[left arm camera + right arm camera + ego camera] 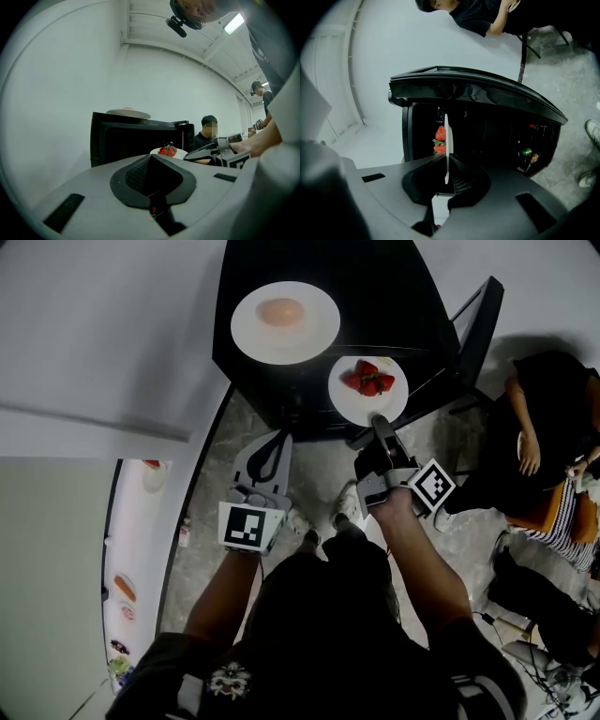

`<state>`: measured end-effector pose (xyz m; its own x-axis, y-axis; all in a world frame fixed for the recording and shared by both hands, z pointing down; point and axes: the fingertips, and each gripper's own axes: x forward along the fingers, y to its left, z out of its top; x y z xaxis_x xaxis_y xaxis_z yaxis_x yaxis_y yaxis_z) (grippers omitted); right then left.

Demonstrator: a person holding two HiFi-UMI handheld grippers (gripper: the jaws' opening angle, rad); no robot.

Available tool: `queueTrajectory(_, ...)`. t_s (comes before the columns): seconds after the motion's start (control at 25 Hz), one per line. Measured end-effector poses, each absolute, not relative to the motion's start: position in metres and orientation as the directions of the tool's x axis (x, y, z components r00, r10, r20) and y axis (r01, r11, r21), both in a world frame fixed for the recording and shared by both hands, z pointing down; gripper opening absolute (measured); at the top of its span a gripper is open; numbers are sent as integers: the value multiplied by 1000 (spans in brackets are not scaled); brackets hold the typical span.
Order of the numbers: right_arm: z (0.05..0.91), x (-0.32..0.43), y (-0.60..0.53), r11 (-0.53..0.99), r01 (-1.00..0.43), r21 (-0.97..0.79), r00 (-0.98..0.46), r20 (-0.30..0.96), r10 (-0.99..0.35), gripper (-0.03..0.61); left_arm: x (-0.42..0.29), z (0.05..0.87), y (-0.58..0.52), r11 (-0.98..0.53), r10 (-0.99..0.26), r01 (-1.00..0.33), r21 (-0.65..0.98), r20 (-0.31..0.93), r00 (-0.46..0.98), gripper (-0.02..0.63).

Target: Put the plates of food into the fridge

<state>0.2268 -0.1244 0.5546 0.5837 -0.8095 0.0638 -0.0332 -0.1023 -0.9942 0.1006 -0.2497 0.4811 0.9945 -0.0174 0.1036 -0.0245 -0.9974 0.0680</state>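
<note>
Seen from above, you stand facing a black cabinet (375,296). Your right gripper (379,424) pinches the near rim of a white plate (370,411) carrying red strawberries (368,378). The plate hangs at the cabinet's near right corner. In the right gripper view the plate appears edge-on, clamped between the jaws, with the strawberries to its left.

Your left gripper (277,437) is level with the right one, just left of it, with its jaws pressed together on nothing. It points toward the cabinet's near edge.

A second white plate (258,341), holding a rounded pale orange food (280,312), rests on the cabinet top, farther back and left. The lit fridge interior (141,549) shows at lower left, with food inside. A seated person (548,427) is at the right.
</note>
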Motion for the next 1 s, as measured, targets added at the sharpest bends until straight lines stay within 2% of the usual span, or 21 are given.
queueTrajectory(0.36,570,240,-136,-104,9,-994,612,88,-786,35,102,476,-252,-999,-9,-12,35,94,995,21)
queueTrajectory(1.0,584,299,-167,-130,1,-992,633,101,-767,35,94,487,-265,-994,-59,-68,81,113,992,21)
